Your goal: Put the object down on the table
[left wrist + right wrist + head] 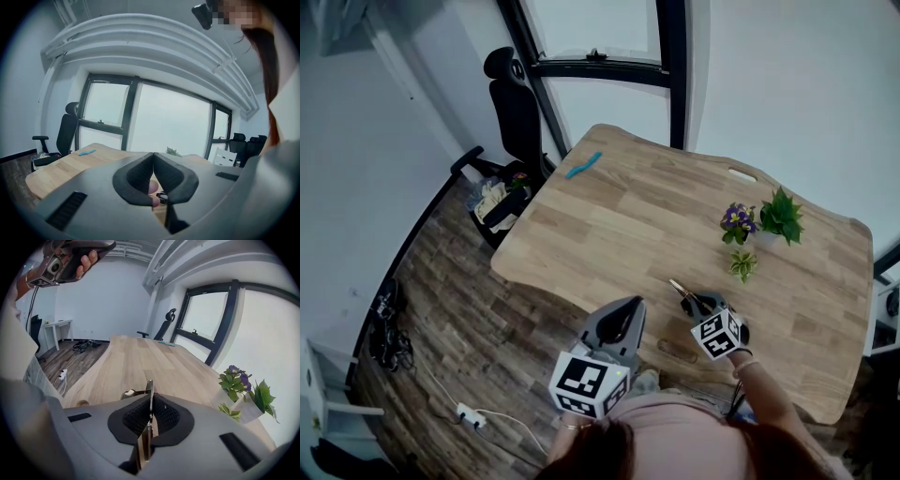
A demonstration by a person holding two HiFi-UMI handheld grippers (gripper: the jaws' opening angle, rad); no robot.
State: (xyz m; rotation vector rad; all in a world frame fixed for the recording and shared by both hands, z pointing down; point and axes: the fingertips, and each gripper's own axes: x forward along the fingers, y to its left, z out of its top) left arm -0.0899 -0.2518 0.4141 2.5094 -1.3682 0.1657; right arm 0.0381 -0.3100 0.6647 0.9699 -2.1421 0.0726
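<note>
The thin metal object (149, 389) sits edge-on, pinched between fingers (167, 416) over the table (136, 357).

Left gripper (153, 154), jaws together.

Bench (609, 216) pale wood grain. Floor (459, 309) dark brown planks. Chair (514, 103) black. Strip (583, 165) turquoise. Flowers (737, 219) purple, leaves (782, 217) green. Left tongs (153, 155), right tongs (150, 397): grey shells, black dimpled pads. Marker cubes (589, 382) black-white squares. Object (150, 387) silvery.
</note>
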